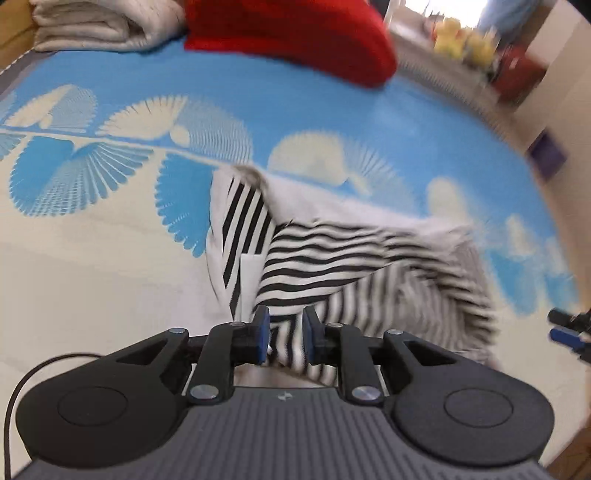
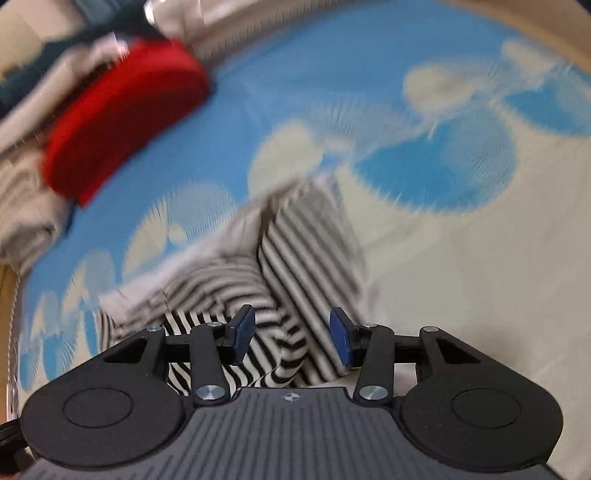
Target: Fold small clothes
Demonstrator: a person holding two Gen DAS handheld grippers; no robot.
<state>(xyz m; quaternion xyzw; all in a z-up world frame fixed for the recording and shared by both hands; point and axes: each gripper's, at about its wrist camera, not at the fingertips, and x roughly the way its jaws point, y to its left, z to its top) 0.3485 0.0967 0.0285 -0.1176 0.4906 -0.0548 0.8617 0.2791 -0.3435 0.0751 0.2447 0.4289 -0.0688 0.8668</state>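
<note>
A black-and-white striped garment (image 1: 332, 254) lies crumpled on the blue-and-cream patterned bedsheet (image 1: 110, 258). My left gripper (image 1: 286, 338) sits at its near edge with the jaws a narrow gap apart and striped cloth between the blue pads (image 1: 263, 332). My right gripper (image 2: 291, 339) is open over the same garment (image 2: 306, 266), with a bunched fold lying between its pads (image 2: 340, 341). The right gripper's tip also shows at the right edge of the left wrist view (image 1: 569, 332). Both views are motion-blurred.
A red folded cloth (image 1: 295, 33) lies at the far side of the bed, also in the right wrist view (image 2: 122, 114). A folded cream blanket (image 1: 96, 26) sits beside it. Yellow toys (image 1: 461, 40) stand on a shelf beyond the bed.
</note>
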